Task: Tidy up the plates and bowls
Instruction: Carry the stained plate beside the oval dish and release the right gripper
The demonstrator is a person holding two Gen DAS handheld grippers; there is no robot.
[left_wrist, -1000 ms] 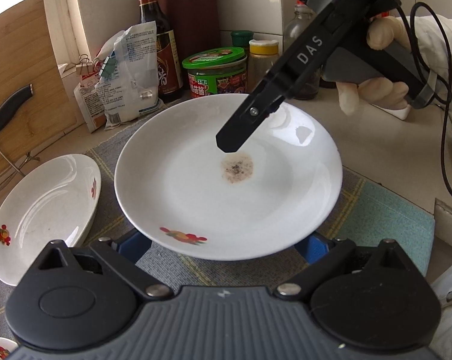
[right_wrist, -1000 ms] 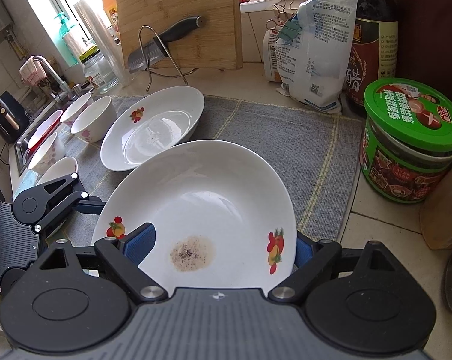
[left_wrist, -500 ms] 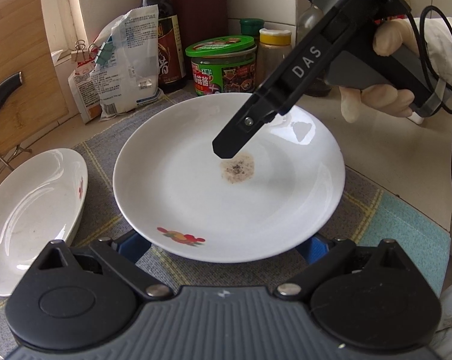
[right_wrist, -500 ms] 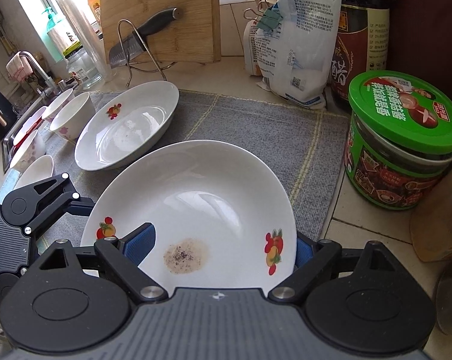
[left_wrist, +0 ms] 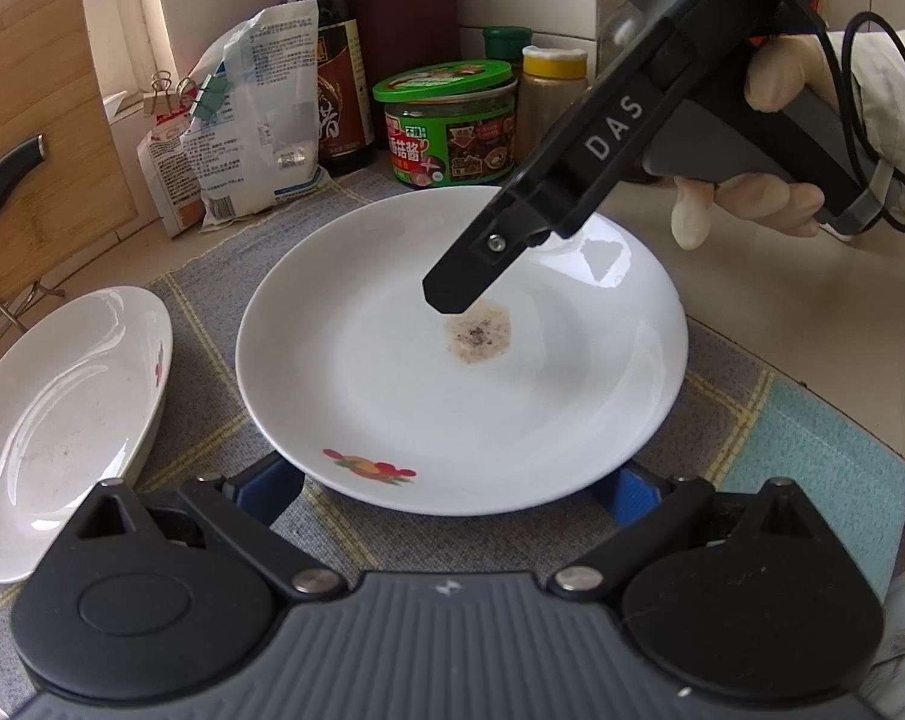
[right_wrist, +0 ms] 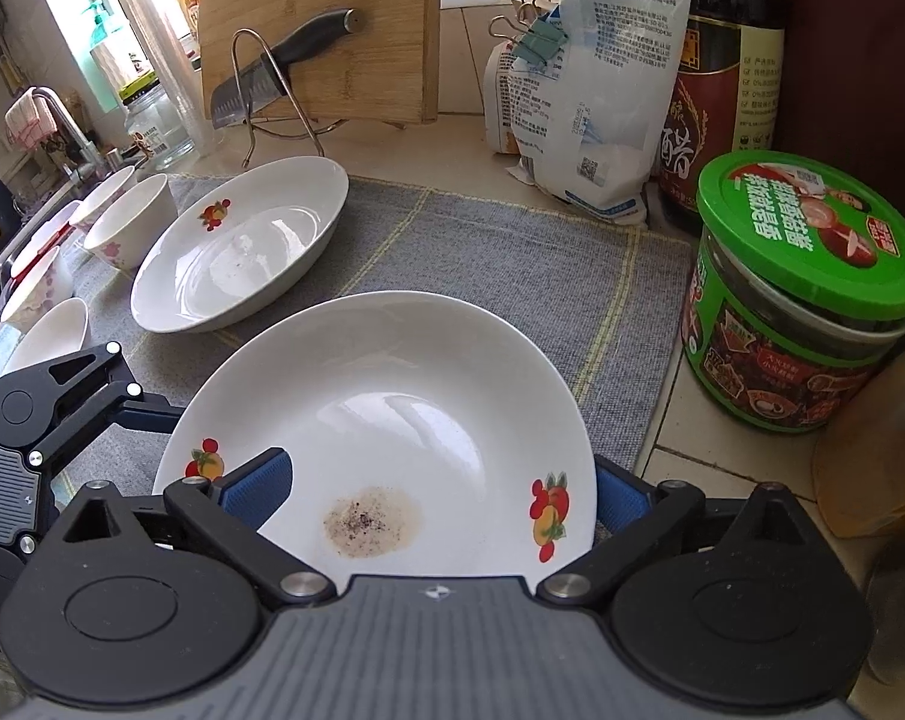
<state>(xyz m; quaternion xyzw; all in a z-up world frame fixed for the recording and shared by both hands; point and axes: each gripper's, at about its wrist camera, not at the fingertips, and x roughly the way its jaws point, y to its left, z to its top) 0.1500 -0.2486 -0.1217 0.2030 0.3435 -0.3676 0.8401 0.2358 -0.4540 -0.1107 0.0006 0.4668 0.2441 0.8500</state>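
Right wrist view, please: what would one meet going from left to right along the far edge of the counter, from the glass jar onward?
Glass jar → knife on its wire stand → cutting board → white bag → dark sauce bottle → green-lidded jar.

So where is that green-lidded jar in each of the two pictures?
Left wrist view: the jar stands at top centre, behind the stained plate.
Right wrist view: the jar is at the right edge, beside the grey mat.
Shared landmark: the dark bottle, next to the jar in both.
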